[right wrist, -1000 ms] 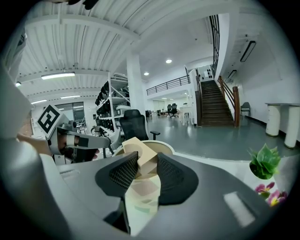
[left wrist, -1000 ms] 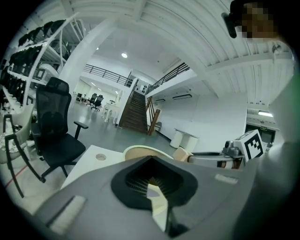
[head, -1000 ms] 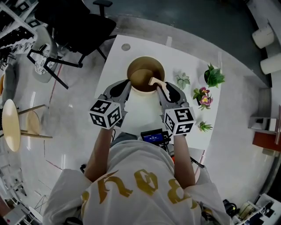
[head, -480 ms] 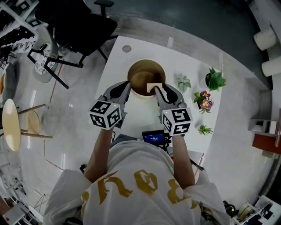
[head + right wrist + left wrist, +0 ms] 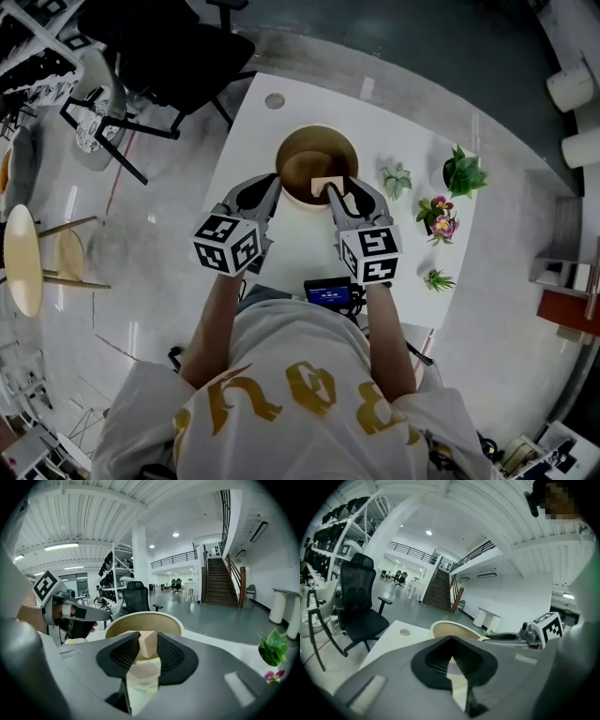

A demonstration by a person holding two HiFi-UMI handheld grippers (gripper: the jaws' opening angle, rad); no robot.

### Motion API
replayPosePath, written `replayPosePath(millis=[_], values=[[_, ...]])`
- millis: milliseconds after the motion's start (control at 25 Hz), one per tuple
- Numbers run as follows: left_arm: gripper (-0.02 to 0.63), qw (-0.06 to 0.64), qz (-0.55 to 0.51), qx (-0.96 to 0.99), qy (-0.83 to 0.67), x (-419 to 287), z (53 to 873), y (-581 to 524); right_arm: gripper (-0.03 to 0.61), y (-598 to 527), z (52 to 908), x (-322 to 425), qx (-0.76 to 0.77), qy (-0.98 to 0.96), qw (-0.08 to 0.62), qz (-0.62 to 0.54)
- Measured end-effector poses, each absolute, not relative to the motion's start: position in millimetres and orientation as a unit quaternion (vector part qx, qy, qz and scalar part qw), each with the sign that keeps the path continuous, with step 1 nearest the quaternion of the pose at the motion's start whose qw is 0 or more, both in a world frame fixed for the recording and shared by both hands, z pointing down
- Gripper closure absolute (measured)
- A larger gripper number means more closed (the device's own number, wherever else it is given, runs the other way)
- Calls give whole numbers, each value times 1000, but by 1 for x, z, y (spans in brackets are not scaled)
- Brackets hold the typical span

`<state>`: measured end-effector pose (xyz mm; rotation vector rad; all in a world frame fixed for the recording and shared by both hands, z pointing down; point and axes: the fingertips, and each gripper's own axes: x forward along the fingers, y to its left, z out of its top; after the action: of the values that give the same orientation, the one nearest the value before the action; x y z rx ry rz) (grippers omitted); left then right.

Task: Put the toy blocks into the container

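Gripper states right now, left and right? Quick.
Left gripper: closed, nothing in it.
Right gripper: closed on a wooden block, at the container.

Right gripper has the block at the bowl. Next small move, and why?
Probably open the right gripper. Its jaws clamp the wooden block, which appears to hang over the container's opening just inside the near rim, so it should drop in.

Pale tan block [image 5: 143, 644], beige container [image 5: 302, 148], white table [image 5: 300, 239]; black-and-white square markers on left gripper [image 5: 272, 184] and right gripper [image 5: 342, 187], grey bodies, black pads [image 5: 123, 654].
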<state>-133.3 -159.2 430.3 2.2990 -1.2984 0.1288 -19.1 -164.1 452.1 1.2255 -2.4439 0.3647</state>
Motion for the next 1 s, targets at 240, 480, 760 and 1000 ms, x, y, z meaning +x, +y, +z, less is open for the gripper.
replayPosePath(millis=[240, 480, 760, 1000], values=[[612, 251, 48, 842, -476, -132, 434, -162, 430, -166, 453, -19, 433, -871, 179, 147], [612, 253, 41, 842, -475, -132, 432, -160, 433, -165, 450, -13, 440, -869, 174, 145], [612, 244, 48, 845, -473, -127, 427, -153, 437, -156, 444, -8, 446, -867, 168, 143], [612, 237, 47, 851, -466, -119, 421, -140, 440, -140, 439, 3, 458, -862, 164, 141]])
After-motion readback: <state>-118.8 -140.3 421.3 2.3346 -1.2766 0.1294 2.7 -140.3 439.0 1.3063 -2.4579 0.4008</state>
